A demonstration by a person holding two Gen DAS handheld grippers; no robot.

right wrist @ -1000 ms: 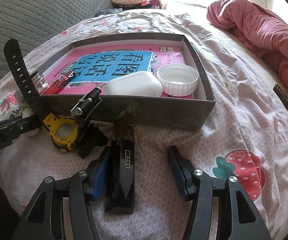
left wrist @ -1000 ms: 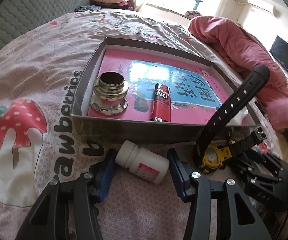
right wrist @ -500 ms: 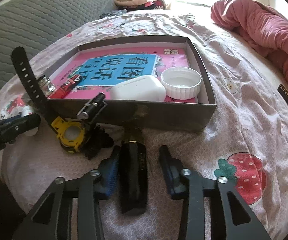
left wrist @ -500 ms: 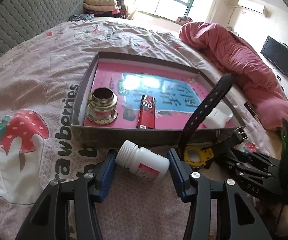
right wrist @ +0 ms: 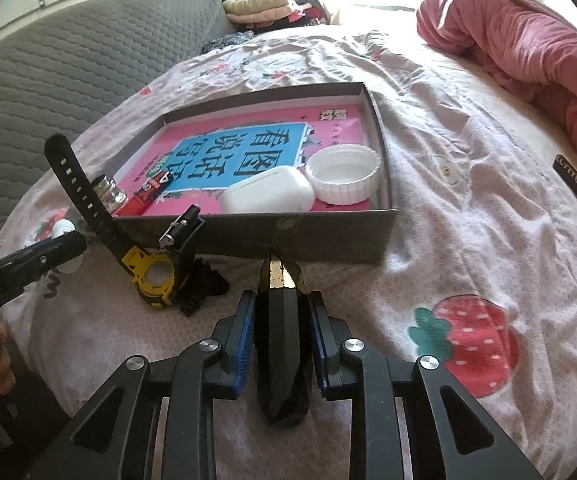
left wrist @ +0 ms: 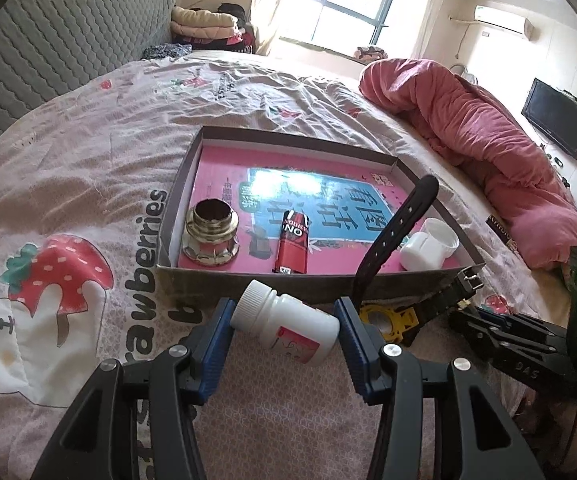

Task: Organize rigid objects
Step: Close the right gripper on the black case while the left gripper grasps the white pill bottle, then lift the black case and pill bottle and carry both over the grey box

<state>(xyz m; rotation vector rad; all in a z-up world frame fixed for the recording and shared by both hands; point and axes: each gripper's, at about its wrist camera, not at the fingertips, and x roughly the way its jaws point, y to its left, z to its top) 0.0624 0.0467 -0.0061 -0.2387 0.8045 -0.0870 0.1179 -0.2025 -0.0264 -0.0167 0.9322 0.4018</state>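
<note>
A white pill bottle (left wrist: 284, 328) lies crosswise between the blue pads of my left gripper (left wrist: 286, 330), cap against one pad and base against the other. The jaws of my right gripper (right wrist: 282, 320) are closing, and their pads press on a black faceted case with a gold tip (right wrist: 282, 360). Just ahead sits a shallow cardboard box (right wrist: 328, 236) lined with a pink book. It holds a metal fitting (left wrist: 210, 232), a red lighter (left wrist: 294, 246), a white earbud case (right wrist: 266, 196) and a white lid (right wrist: 344, 178). A yellow watch (right wrist: 154, 276) stands against the box front, strap upright.
Everything rests on a strawberry-print bedsheet (left wrist: 68, 280). A rumpled pink quilt (left wrist: 488, 152) lies along the far right, and a grey padded headboard (right wrist: 48, 80) is on the left. A small black clip (right wrist: 204, 284) sits beside the watch, and a dark pack (right wrist: 576, 188) near the quilt.
The right jaws went from wide apart to closed on the black case. Both grippers rose a little and drew back from the box. The bottle stayed between the left pads.
</note>
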